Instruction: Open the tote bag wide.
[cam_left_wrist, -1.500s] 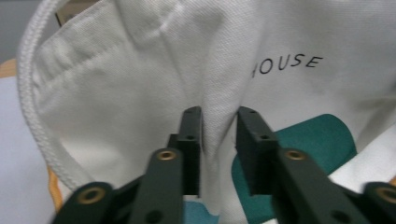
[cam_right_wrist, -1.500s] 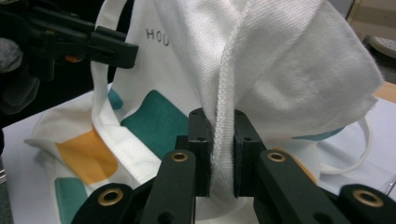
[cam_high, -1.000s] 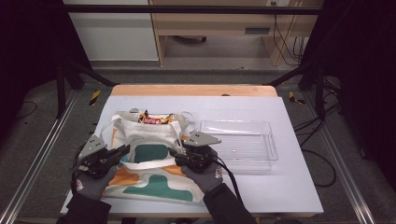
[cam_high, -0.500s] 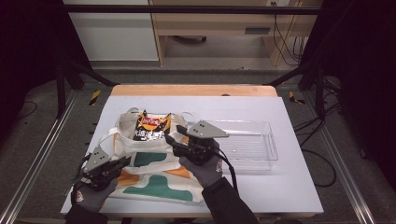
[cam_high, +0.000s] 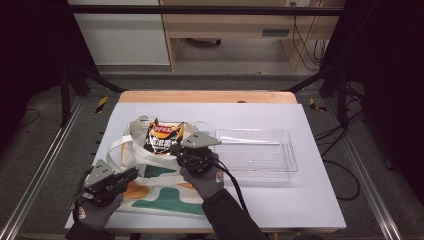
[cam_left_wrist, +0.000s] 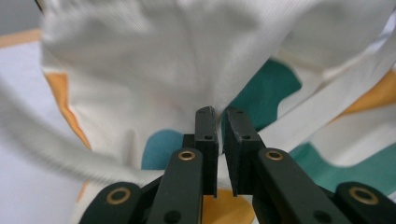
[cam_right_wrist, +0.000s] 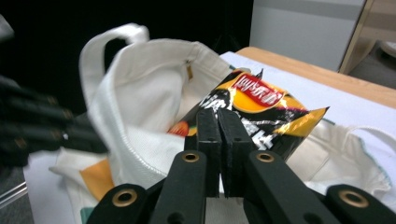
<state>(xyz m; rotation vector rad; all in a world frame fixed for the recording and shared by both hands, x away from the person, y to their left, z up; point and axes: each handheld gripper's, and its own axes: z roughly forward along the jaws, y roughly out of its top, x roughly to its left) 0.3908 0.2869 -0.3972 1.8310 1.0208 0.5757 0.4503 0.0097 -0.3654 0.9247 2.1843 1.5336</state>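
Right gripper view: right claw (cam_right_wrist: 218, 119) pinches chip bag (cam_right_wrist: 252, 109).

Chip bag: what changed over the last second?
The chip bag came out of the tote bag mouth, toward the table's far edge. The right gripper followed; its jaws have just been closing and now grip the packet's edge. The left gripper drew back, pinching tote fabric. The clear tray stayed put.

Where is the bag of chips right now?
In the high view the chip bag pokes out of the mouth of the tote bag, left of the clear tray. The right gripper has its jaws shut on it.
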